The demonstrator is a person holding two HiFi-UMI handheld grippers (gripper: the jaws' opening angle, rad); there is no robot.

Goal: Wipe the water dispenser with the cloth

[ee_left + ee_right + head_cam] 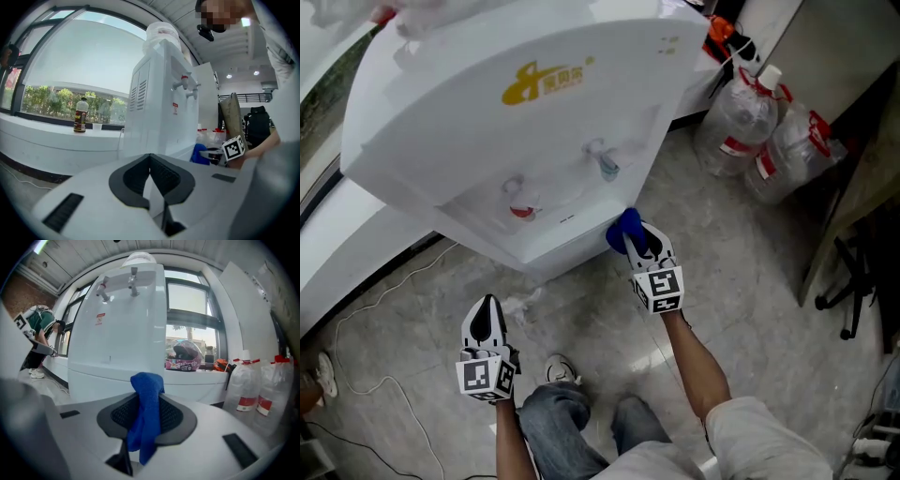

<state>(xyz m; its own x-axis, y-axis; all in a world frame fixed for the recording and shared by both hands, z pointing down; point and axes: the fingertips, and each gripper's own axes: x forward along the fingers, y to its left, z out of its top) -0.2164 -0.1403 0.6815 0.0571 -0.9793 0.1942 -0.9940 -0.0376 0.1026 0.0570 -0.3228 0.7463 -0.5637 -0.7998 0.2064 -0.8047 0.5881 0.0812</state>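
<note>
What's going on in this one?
A person appears to be wiping a white water dispenser. The right tongs are shut on a blue cloth, held at the dispenser's lower front corner, below the taps. The left tongs are shut and empty, held low and away from the dispenser.

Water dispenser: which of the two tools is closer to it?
Right. The right tool, gripping the blue cloth, is at the water dispenser's lower front; the left tool hangs back over the floor.

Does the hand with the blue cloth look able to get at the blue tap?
Probably yes: the right gripper, shut on the cloth, is at the water dispenser's front just below the blue tap, nothing between.
</note>
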